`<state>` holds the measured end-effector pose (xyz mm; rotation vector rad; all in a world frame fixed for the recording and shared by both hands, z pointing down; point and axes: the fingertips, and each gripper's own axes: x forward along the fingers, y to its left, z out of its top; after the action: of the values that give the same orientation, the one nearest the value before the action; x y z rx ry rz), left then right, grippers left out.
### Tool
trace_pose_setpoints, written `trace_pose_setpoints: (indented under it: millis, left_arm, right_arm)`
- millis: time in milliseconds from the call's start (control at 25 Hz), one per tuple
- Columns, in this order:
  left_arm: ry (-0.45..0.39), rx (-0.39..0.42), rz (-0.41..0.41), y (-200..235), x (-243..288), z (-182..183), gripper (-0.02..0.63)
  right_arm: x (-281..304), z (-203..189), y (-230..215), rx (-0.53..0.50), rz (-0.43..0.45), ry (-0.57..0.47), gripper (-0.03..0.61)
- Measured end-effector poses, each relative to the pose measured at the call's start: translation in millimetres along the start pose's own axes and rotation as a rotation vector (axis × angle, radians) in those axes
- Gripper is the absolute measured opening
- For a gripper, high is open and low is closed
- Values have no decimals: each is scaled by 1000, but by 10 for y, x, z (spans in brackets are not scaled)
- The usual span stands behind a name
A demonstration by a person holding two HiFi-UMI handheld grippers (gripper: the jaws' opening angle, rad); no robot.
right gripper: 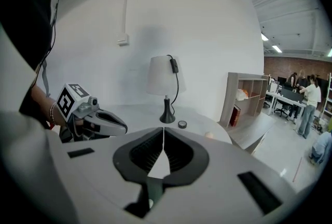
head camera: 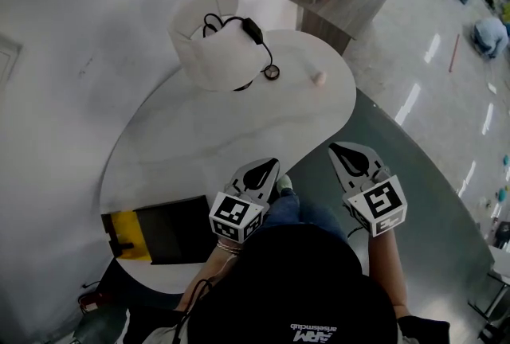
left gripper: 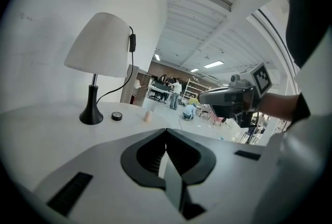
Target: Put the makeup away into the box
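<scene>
- Both tools, the left gripper [head camera: 269,165] and the right gripper [head camera: 341,148], have their jaws pressed together on nothing. They hover side by side over the table's [head camera: 183,143] near edge, seemingly poised to reach.
- Makeup, a dark round pot [head camera: 272,72] and a beige piece [head camera: 319,78], sits far off beside the lamp [head camera: 209,44].
- The box [head camera: 175,229] lies at the near left edge, seemingly open to receive them.

The pale item [head camera: 319,78] and dark round item [head camera: 272,72] by the lamp [head camera: 209,36] are too small to identify.
</scene>
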<state>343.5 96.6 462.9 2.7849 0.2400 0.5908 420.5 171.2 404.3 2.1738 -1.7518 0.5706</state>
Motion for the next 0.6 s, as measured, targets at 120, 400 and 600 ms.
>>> trace_pose_setpoints:
  millis: [120,400,600]
  left_arm:
    - [-7,20,-12,-17,46,47,17]
    - [-21,11,29,42,144,129,17]
    - [-37,-20,103,143,201,204,17]
  right_arm:
    - [49,0,-30,-20,3,9,21]
    - [206,25,-220,-16,26,11,21]
    - [368,66,-428,-31,84,10,22]
